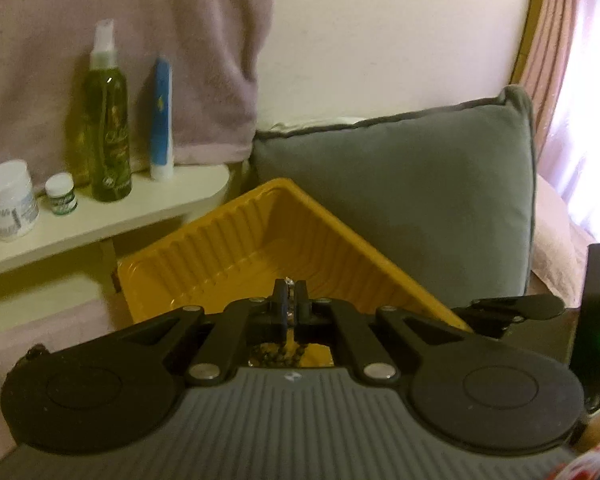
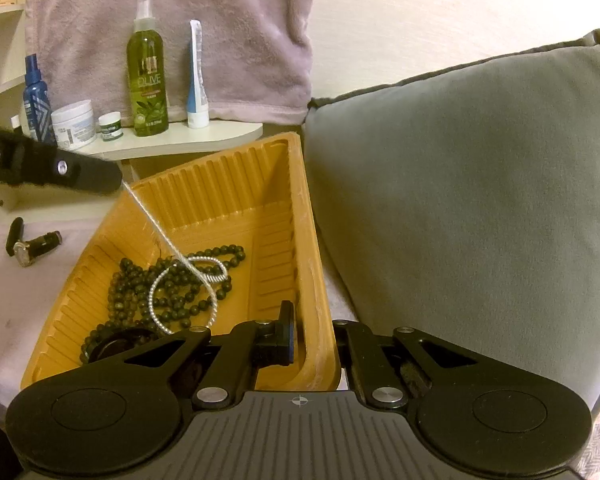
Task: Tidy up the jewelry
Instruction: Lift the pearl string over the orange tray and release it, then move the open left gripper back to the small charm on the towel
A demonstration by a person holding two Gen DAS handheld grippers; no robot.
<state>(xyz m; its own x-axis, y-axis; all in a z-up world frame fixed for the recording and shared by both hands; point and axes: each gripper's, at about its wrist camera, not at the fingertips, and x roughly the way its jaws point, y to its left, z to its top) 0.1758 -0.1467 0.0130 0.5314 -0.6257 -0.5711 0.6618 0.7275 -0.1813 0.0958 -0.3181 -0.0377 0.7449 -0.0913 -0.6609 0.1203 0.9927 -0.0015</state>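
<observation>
Right wrist view shows left tool point(image 2: 118, 182) clamped on silver chain point(image 2: 168, 246), hanging slantwise into yellow tray point(image 2: 300, 208), whose wall right tool point(image 2: 300, 334) pinches.

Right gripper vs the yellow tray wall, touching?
Touching. The right wrist view shows the right gripper shut on the yellow tray, its right wall pinched between the fingers.

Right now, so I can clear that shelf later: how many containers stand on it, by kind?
Bottles: 2, green bottle and blue bottle
Jars: 2, large jar and small jar
Tube: 1
Total: 5, plus a half-hidden white cap I cannot identify
</observation>
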